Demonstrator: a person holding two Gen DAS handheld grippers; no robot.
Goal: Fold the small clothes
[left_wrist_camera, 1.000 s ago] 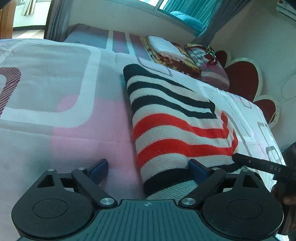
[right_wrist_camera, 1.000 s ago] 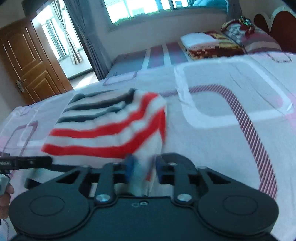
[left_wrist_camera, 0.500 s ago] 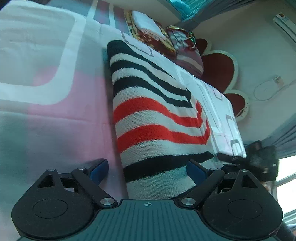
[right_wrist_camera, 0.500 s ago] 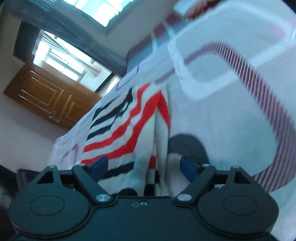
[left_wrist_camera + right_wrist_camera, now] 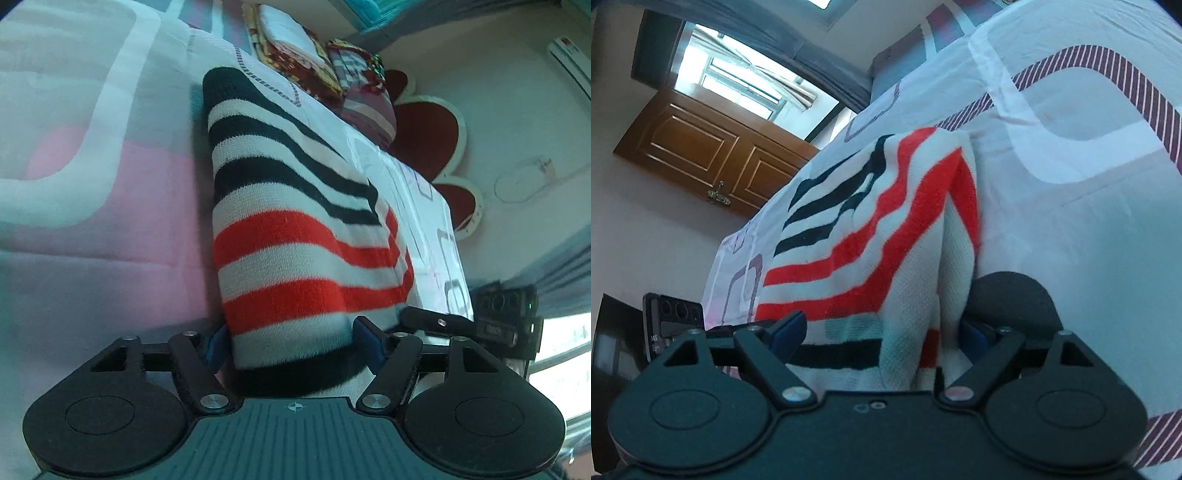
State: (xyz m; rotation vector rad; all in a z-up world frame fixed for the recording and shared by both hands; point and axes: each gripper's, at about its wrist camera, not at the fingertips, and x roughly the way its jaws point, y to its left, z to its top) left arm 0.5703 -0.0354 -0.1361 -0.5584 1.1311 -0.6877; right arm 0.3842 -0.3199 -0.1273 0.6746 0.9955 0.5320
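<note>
A folded knit garment (image 5: 295, 229) with black, white and red stripes lies on the patterned bed sheet (image 5: 92, 206). My left gripper (image 5: 291, 343) is wide open, its blue pads either side of the garment's near end, which fills the gap between them. In the right wrist view the same garment (image 5: 871, 236) lies between my right gripper's (image 5: 879, 332) open pads, its folded edge against the right pad. Neither gripper pinches the cloth.
Folded blankets and pillows (image 5: 321, 70) are stacked at the head of the bed by a red flower-shaped headboard (image 5: 432, 140). The other gripper's black body (image 5: 506, 317) shows at the right. A wooden door (image 5: 701, 155) stands beyond the bed.
My right gripper has opened and let go of the garment's edge, and both views have tilted and moved in closer. My left gripper has narrowed slightly around the garment's end.
</note>
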